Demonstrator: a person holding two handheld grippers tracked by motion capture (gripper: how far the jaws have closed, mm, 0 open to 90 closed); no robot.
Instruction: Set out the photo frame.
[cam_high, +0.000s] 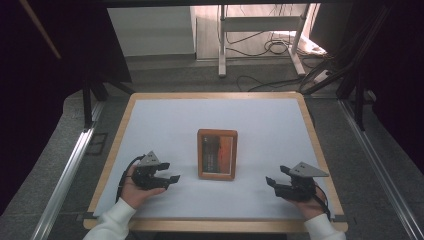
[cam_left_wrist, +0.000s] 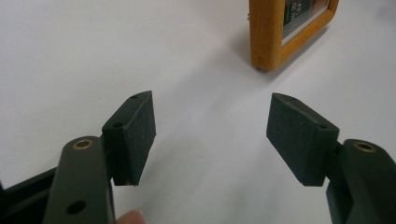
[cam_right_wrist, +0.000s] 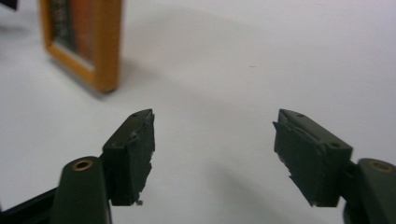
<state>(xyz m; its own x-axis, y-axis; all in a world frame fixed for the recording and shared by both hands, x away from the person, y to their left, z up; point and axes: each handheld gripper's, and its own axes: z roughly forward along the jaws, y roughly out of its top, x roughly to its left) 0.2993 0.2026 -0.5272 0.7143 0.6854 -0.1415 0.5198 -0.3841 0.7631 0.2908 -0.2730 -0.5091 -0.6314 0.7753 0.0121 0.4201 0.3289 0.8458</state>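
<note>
A wooden picture frame (cam_high: 217, 154) with a dark and orange picture lies flat near the middle of the white table top (cam_high: 165, 120). My left gripper (cam_high: 170, 171) rests to the frame's left, held in a hand, open with nothing between its jaws. The right gripper (cam_high: 276, 176) sits to the frame's right, also open and empty. In the left gripper view (cam_left_wrist: 212, 135) a corner of the frame (cam_left_wrist: 268, 37) lies ahead at upper right. In the right gripper view (cam_right_wrist: 212, 149) the frame (cam_right_wrist: 105, 51) lies at upper left.
The table has a wooden rim (cam_high: 112, 150). Beyond its far edge stand a white metal stand (cam_high: 222, 45) and loose cables (cam_high: 275, 47) on the floor. A rail (cam_high: 70, 170) runs along the left side and another (cam_high: 380, 170) along the right.
</note>
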